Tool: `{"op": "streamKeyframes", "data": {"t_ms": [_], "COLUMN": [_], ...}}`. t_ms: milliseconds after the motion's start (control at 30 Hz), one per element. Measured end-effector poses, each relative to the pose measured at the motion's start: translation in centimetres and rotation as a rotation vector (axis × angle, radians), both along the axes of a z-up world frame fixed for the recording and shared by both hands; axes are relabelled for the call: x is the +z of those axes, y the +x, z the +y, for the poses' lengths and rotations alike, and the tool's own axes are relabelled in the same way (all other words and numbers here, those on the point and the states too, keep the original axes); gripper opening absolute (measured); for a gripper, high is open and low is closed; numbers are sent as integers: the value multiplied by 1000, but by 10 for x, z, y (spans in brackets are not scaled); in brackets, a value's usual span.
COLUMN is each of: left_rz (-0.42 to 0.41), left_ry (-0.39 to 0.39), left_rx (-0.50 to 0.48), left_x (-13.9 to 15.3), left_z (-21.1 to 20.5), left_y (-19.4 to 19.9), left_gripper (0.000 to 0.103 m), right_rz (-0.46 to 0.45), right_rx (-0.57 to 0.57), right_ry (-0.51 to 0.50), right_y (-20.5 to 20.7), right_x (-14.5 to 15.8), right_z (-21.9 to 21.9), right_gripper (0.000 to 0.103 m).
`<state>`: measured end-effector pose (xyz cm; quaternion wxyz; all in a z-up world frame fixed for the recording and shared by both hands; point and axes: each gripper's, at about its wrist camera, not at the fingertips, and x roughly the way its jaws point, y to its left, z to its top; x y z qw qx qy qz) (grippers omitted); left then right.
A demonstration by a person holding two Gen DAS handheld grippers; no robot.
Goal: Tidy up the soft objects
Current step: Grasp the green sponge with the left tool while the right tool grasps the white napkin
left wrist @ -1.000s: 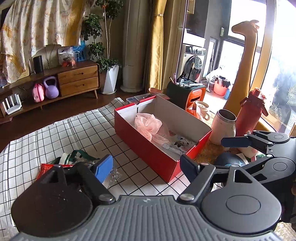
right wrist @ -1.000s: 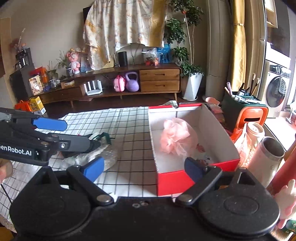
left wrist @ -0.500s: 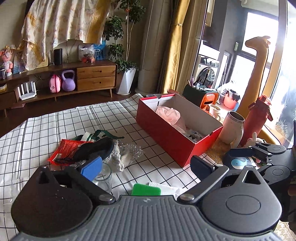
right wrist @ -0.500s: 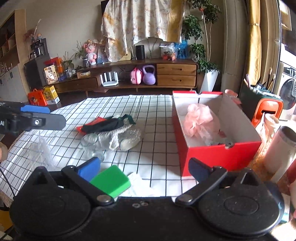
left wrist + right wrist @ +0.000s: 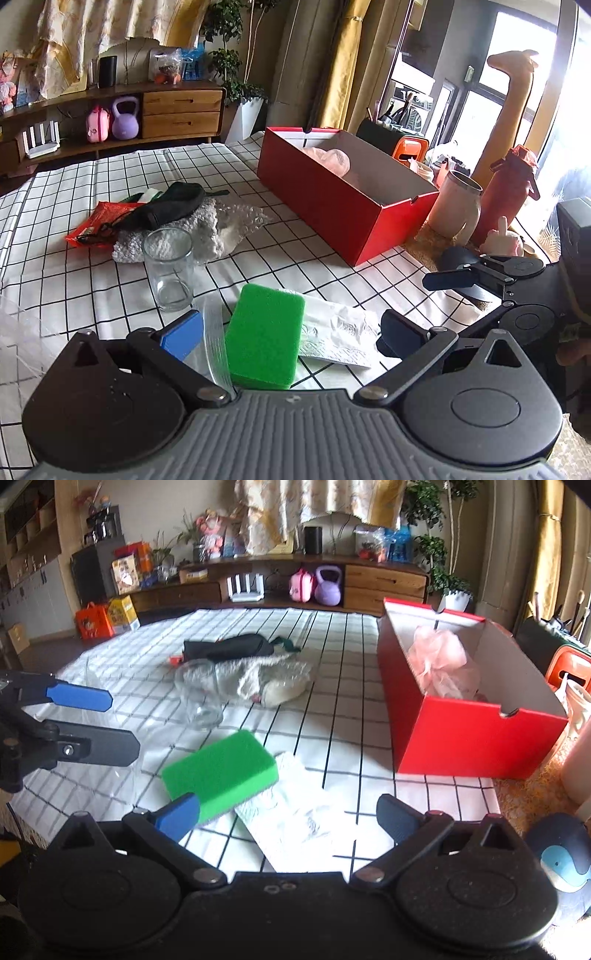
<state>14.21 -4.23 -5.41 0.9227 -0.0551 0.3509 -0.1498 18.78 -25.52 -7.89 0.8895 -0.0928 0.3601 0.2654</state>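
Observation:
A green sponge [image 5: 264, 339] lies on the checked tablecloth, between the wide-open fingers of my left gripper [image 5: 291, 336] without touching the pads. It partly covers a white packet [image 5: 336, 332]. In the right wrist view the sponge [image 5: 221, 771] lies just ahead of my open right gripper [image 5: 288, 818], near its blue finger, and the left gripper [image 5: 123, 723] hovers open at the left. One finger [image 5: 450, 277] of the right gripper shows at the right. A red box [image 5: 332, 206] beyond holds a pink mesh puff [image 5: 332, 160]. A black pouch [image 5: 170, 208] rests on white knit fabric [image 5: 207, 225].
An empty drinking glass [image 5: 170, 266] stands just behind the sponge. A red snack packet [image 5: 92, 227] lies under the pouch. Right of the box stand a pale tumbler [image 5: 456, 206], a red bottle [image 5: 506, 192] and a small pink toy [image 5: 502, 240] on a woven mat.
Both grippers have come down and drawn back toward the table's near edge. The sponge, white packet and glass have come into view. The jaws of both have spread wider.

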Motion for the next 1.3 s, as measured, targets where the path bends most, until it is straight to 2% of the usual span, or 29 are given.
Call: {"op": "streamKeyframes", "data": {"t_ms": [133,300,500,700,900,1067,1133,1300], "left_rz": [-10,-35,-6,59,72,89,100,116], "left_ry": [-13,76,102,104,136,165,174,186], "left_rx": [-54,-89,-80,-64,-47,-50,-44,-33], "left_x": [-15,-29,-45,-65,-74,-80,-82,-86], "left_z": [-10,-27,-30,-27,-27,-30,-30,-29], "left_y": [-4,-4,16,41,56,64,67,69], "left_gripper": [103,103,103,102,102,94,86,75], "right_rz": [27,58,64,66,63,71,75,78], "right_rx": [28,53,99,128,123,117,116,113], "right_ry": [-33,-63,-91,-115,-123,-140,-132,-121], "right_y": [1,7,13,25,40,48,49,49], "right_x": [-15,-31,-46,-55,-62,-69,-71,-70], "right_z": [2,4,11,16,16,16,15,16], "right_gripper": [102,102,102,101,98,87,86,82]}}
